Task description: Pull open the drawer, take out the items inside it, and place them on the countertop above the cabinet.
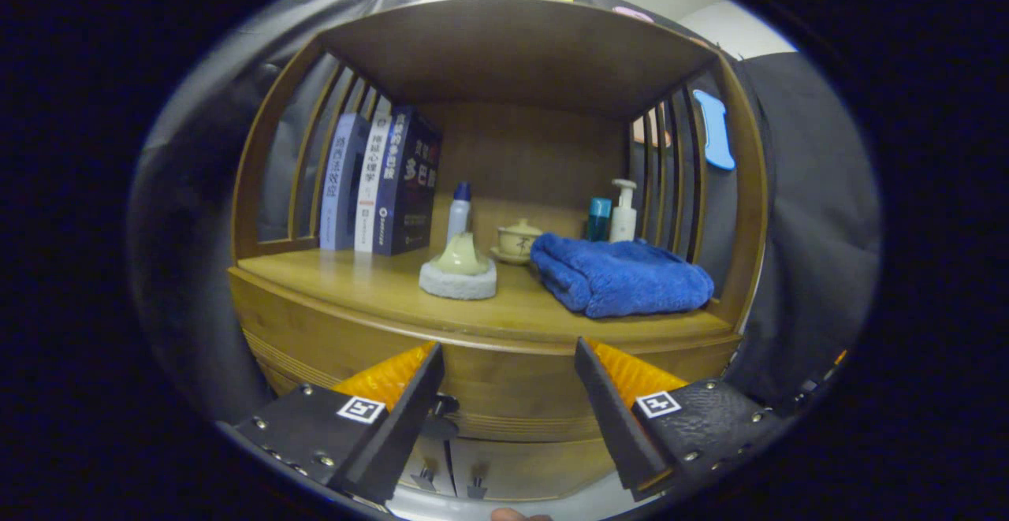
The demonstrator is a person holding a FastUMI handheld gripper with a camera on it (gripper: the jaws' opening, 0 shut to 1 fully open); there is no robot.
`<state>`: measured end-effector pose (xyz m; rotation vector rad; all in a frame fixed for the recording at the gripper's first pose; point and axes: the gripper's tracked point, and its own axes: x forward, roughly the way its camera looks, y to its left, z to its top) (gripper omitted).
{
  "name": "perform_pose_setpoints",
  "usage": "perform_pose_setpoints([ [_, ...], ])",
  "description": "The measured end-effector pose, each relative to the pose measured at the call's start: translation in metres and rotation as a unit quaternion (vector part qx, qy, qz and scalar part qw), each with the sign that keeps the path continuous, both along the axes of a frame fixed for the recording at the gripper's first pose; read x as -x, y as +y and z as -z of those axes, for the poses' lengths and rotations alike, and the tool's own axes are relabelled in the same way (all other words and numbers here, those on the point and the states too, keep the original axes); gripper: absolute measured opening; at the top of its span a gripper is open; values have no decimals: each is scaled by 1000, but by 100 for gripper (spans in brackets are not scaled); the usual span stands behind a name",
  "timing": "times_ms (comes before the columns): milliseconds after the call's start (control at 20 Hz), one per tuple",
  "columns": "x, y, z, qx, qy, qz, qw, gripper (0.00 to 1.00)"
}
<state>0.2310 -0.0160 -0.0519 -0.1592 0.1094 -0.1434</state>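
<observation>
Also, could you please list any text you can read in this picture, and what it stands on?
Spines of the upright blue and white books: printed characters, too blurred to read.
White plastic pump bottle: nothing legible.
Open gripper, before the wooden cabinet: square black-and-white coded tags on its fingers, no words.

Gripper cam faces cabinet (504, 395) front, level w/ countertop (394, 288), close, fingers (394, 379) apart at bottom.

Claw (508, 355) spread wide (nothing between) before closed drawer (512, 383), blue towel (623, 277) on countertop (378, 284).
</observation>
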Motion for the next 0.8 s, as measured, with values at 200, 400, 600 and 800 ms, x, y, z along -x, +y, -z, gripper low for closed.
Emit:
perform_pose_setpoints([
  [200, 34, -1, -48, 2, -50, -52, 997, 100],
  [400, 73, -15, -92, 25, -96, -97, 990, 99],
  [600, 109, -36, -109, -7, -94, -115, 989, 99],
  [800, 129, -89, -116, -33, -103, -96, 989, 100],
])
